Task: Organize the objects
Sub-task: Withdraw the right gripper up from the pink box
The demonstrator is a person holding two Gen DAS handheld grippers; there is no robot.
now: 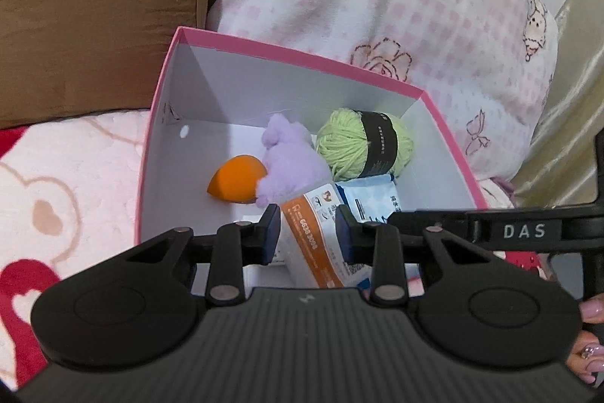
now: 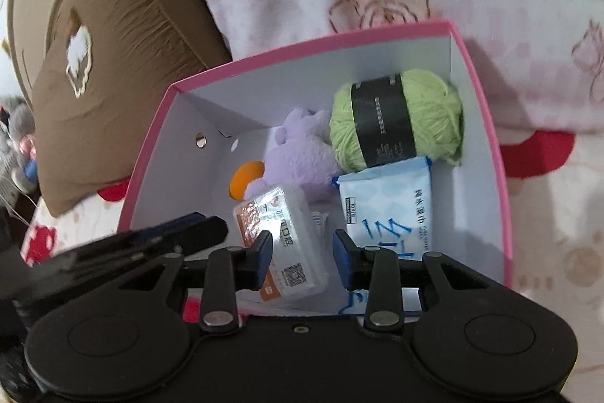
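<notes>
Both claws, left and right, are held open over the pink box, where the rigid, slick-wrapped orange packet is best pinched across its narrow sides.

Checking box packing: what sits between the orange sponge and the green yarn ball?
The purple plush toy lies between the orange sponge and green yarn ball, inside the pink box. Left wrist view shows it best.

Pink box, green yarn, purple plush, orange sponge.
</notes>
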